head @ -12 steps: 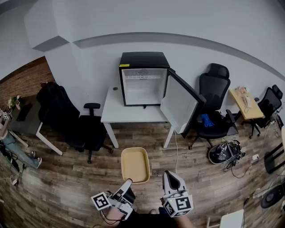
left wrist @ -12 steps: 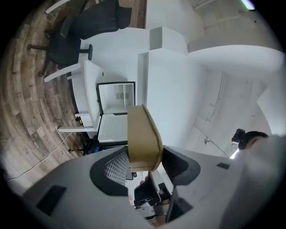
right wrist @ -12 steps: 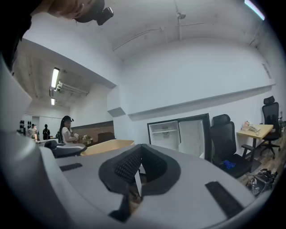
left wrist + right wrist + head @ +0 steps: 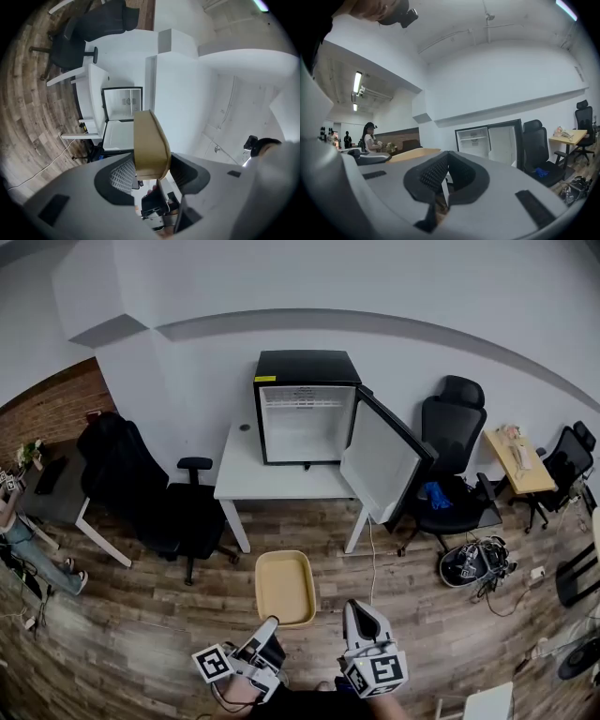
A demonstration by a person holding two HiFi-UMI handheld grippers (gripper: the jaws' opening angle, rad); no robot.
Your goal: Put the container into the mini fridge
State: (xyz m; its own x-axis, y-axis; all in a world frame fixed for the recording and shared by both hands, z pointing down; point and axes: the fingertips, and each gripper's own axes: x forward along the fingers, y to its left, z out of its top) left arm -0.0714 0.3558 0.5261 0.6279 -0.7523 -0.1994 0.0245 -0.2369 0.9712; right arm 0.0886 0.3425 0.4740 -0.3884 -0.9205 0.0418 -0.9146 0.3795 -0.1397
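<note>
The tan, tray-like container (image 4: 285,587) hangs above the wooden floor, and my left gripper (image 4: 270,625) is shut on its near edge. In the left gripper view the container (image 4: 150,143) stands on edge between the two pads, with the left gripper (image 4: 149,171) clamped on its end. My right gripper (image 4: 356,608) is beside it, shut and empty; its pads (image 4: 436,174) meet with nothing between them. Ahead, the black mini fridge (image 4: 305,409) stands on a white table (image 4: 246,479), its door (image 4: 380,460) swung open to the right and its white inside bare. The mini fridge (image 4: 480,140) also shows in the right gripper view.
A black office chair (image 4: 141,493) stands left of the table and another (image 4: 450,460) right of the fridge door. A small wooden desk (image 4: 514,457) and cabled gear on the floor (image 4: 473,559) lie to the right. A person (image 4: 17,531) is at the far left.
</note>
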